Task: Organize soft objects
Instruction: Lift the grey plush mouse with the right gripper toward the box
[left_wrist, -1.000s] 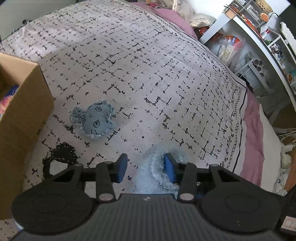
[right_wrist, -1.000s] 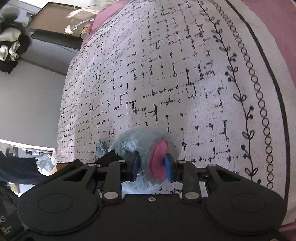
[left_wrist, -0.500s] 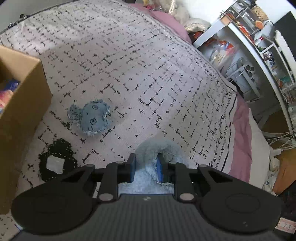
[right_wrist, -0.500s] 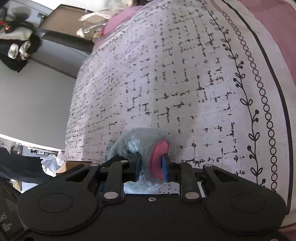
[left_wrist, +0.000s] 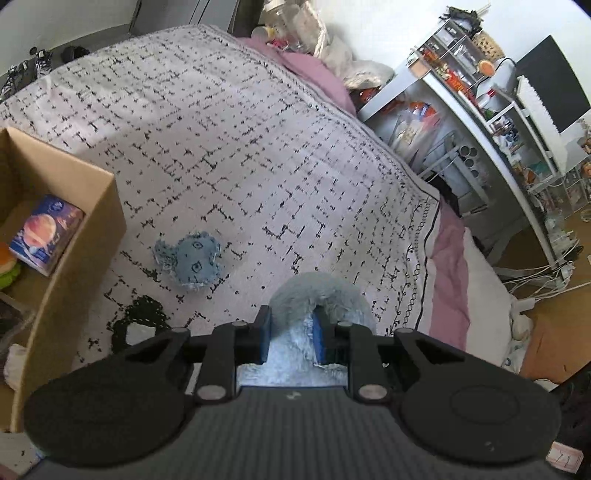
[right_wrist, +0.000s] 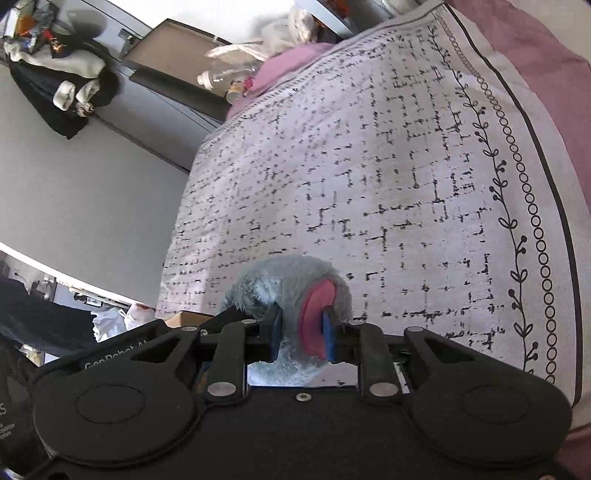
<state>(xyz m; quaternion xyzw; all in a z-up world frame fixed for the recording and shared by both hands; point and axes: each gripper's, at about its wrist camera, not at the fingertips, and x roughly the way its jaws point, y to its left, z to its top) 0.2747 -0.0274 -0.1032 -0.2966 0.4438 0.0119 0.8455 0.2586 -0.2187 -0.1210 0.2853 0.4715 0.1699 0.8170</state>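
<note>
Both hands are busy over the bed. The left hand-held gripper (left_wrist: 291, 339) has its blue pads (left_wrist: 263, 341) clamped on a fluffy pale-blue plush toy (left_wrist: 321, 299), which bulges up between and beyond the fingers, above the white bedspread (left_wrist: 258, 155) with its black broken-line pattern. The right hand-held gripper (right_wrist: 302, 338) is pinched on grey-blue fur with a round pink patch (right_wrist: 316, 317), possibly an ear or a paw of the same toy, though I cannot tell for sure. A smaller flat blue plush with a stitched face (left_wrist: 192, 260) lies on the bedspread, near an open cardboard box (left_wrist: 92, 229) at the left. Inside the box sits a small book or packet with an orange-and-blue cover (left_wrist: 44, 234).
</note>
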